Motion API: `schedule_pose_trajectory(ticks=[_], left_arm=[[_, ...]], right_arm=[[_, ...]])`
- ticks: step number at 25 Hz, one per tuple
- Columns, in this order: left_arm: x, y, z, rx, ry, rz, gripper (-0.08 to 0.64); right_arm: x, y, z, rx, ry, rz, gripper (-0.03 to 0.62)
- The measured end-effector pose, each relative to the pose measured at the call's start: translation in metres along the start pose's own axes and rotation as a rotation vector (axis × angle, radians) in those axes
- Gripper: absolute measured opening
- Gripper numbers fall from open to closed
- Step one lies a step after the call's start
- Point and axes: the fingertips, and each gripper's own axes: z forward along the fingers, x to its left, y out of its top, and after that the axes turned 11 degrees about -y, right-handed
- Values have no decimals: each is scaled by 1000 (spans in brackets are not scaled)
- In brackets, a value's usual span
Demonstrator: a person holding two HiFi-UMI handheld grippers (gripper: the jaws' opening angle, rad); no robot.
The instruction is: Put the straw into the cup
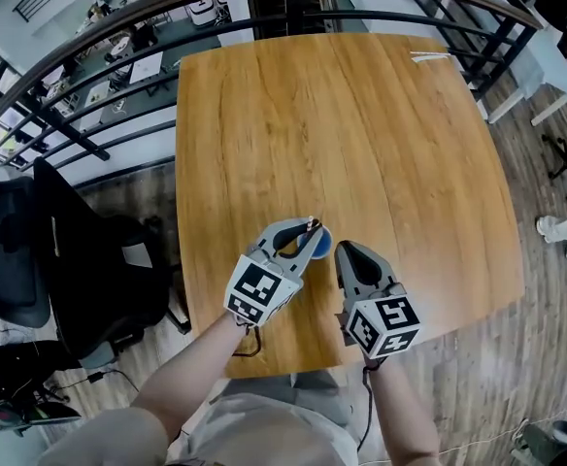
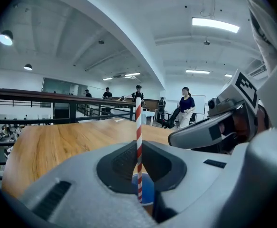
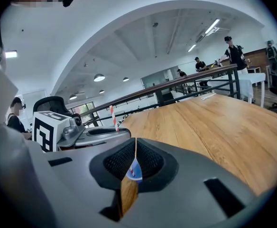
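A red-and-white striped straw (image 2: 139,141) stands upright, pinched between the jaws of my left gripper (image 2: 138,152). Its lower end hangs over the small blue cup (image 2: 145,189), which shows through the gap below. In the head view the blue cup (image 1: 321,240) sits on the wooden table (image 1: 361,144) near its front edge, with my left gripper (image 1: 312,237) right over it and the straw (image 1: 312,225) barely showing. My right gripper (image 1: 347,252) is just right of the cup, jaws together, holding nothing. Through the slit of my right gripper (image 3: 135,149) I see a sliver of the cup (image 3: 134,170).
A thin white item (image 1: 430,57) lies at the table's far right corner. A black office chair (image 1: 70,260) stands left of the table, and a dark railing (image 1: 99,76) runs behind it. People (image 2: 185,109) stand far off.
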Motion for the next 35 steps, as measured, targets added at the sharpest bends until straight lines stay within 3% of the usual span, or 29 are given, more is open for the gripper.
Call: schedule_pose_trajectory(ticks=[8,16,25,31,35], left_arm=[[-7,-24,3,65,-19,8,32],[-11,-6,-12,30,-9,14,106],[-32,52,-42,-21,13,90,115],[-49,95,-69,-99,29,34,115],[-68,129,-92,-137,51,93,114]], right_arm=[[-1,-15,-4,12,17,16,23],[3,-9,-21,15,9,-3,23],[20,22,-61,-12,10,-32,23],[34,50,-93,-55,15,-61,23],[47,68,-119,-82,34,-72,23]])
